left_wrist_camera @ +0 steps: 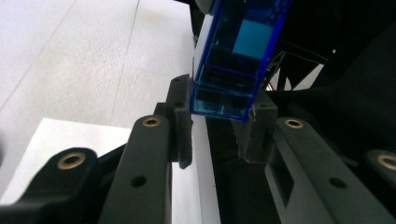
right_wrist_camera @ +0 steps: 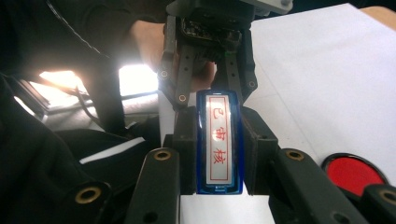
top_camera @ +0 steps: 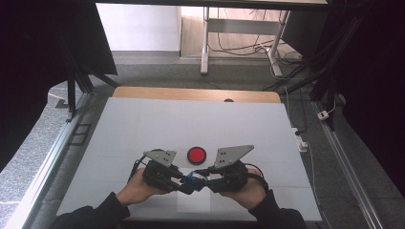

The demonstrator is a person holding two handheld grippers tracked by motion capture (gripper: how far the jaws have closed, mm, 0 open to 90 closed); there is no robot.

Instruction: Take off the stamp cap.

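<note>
A blue see-through stamp (top_camera: 193, 178) with a white face and red characters (right_wrist_camera: 218, 140) hangs between my two grippers, just above the table's near edge. My right gripper (right_wrist_camera: 219, 149) is shut on it, with black pads (right_wrist_camera: 186, 140) pressed on both long sides. From the opposite side my left gripper (left_wrist_camera: 219, 123) is shut on the stamp's (left_wrist_camera: 233, 56) other end. In the high view the left gripper (top_camera: 183, 184) and the right gripper (top_camera: 204, 177) meet tip to tip, each in a person's hand. A round red ink pad (top_camera: 196, 154) lies just beyond them.
A white mat (top_camera: 143, 124) covers the table, and a white sheet of paper (top_camera: 193, 205) lies under the grippers. The red ink pad (right_wrist_camera: 354, 172) sits close to the right gripper's outer jaw. Metal frame rails (top_camera: 52, 157) run along both sides of the table.
</note>
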